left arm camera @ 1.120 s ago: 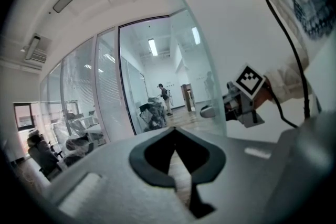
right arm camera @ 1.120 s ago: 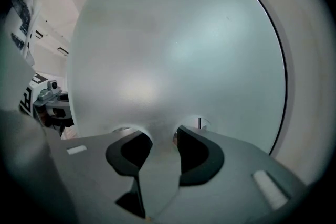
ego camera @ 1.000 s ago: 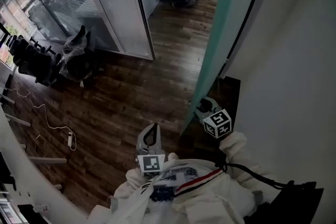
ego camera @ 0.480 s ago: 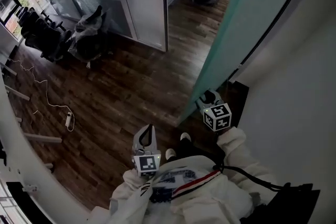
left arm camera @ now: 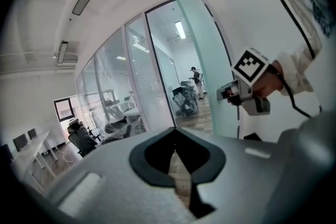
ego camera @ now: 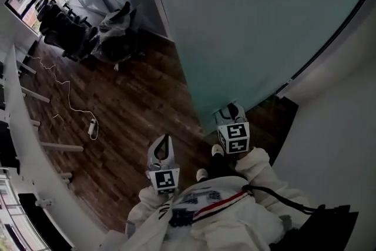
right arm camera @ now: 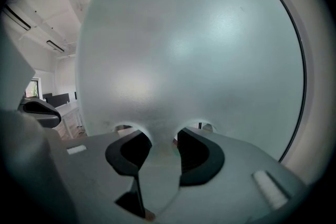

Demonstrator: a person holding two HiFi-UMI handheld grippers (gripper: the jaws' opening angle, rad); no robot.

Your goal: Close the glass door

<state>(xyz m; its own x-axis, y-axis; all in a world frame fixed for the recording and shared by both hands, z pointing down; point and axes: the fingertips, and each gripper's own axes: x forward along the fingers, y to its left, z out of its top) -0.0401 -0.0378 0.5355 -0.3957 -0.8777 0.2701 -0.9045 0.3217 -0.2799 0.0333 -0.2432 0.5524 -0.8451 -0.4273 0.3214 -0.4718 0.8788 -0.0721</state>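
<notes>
Right gripper [right arm camera: 164,136], jaws spread and grasping nothing, was shown with its tips at or just short of the frosted face of the glass door [right arm camera: 194,50]. The pane filled the space directly ahead of it, its lower free corner just beside the tips. Left gripper [left arm camera: 176,131], clenched and empty, was held well apart from the door, which stood to its right.

Hazards, as judged: the tips could skid on the smooth glass, since nothing was gripped. A push applied so low and near the free edge could swing the pane hard into its frame.

The right hand was reached forward, pointing slightly downward. The left hand was kept close to the body over the wooden floor [ego camera: 135,109].
</notes>
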